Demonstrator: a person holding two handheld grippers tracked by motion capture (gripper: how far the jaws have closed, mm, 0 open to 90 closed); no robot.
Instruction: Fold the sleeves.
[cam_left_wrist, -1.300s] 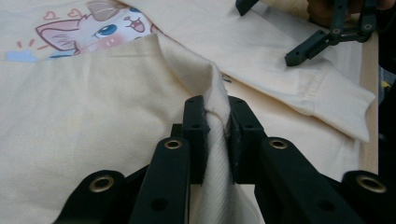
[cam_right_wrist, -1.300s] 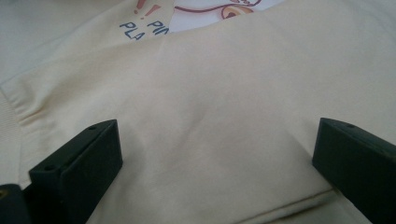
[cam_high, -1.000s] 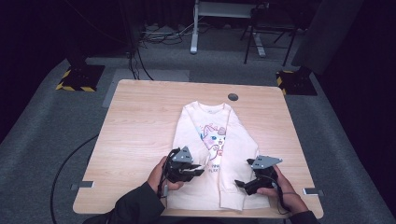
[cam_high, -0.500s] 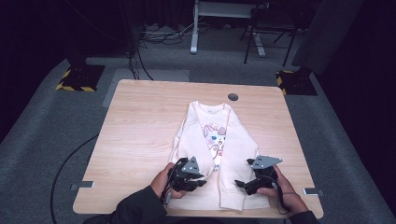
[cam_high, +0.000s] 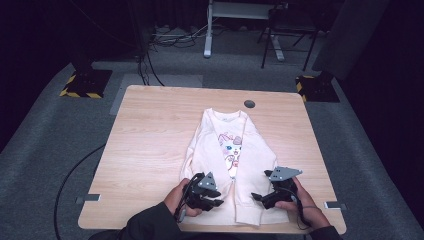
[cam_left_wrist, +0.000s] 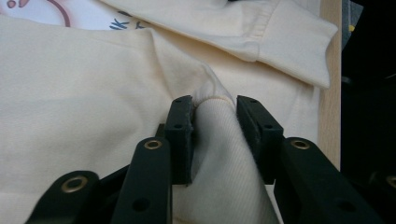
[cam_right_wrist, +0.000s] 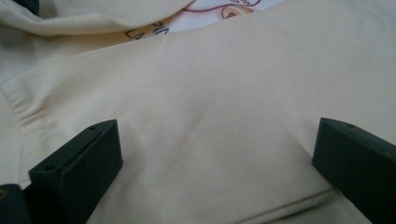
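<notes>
Cream sweatshirt (cam_high: 225, 160) is lying flat on the wooden tabletop (cam_high: 150, 130), neck pointing away from the person, sleeves folded in over the front, cartoon print (cam_high: 230, 147) partly showing between them. Hem is sitting at the near edge, between the two hands.

Left claw (cam_left_wrist: 214, 116) is sitting at the hem's left corner with a raised fold of the ribbed hem band (cam_left_wrist: 219, 154) between its jaws. The jaws have just been opening; the left pad is touching the fold while the right pad is standing a sliver off it, so it is looking like a release rather than a firm pinch. Right claw (cam_right_wrist: 215, 154) is resting spread wide over flat fabric near the hem's right corner, gripping nothing.

Handling judgement: light, soft, floppy knit, not fragile, not slippery. It is going to drape and bunch, and the folded sleeves are likely to slide if lifted from one point. Best hold is the thicker ribbed hem or a seam corner, one claw per corner, pinching both layers.
</notes>
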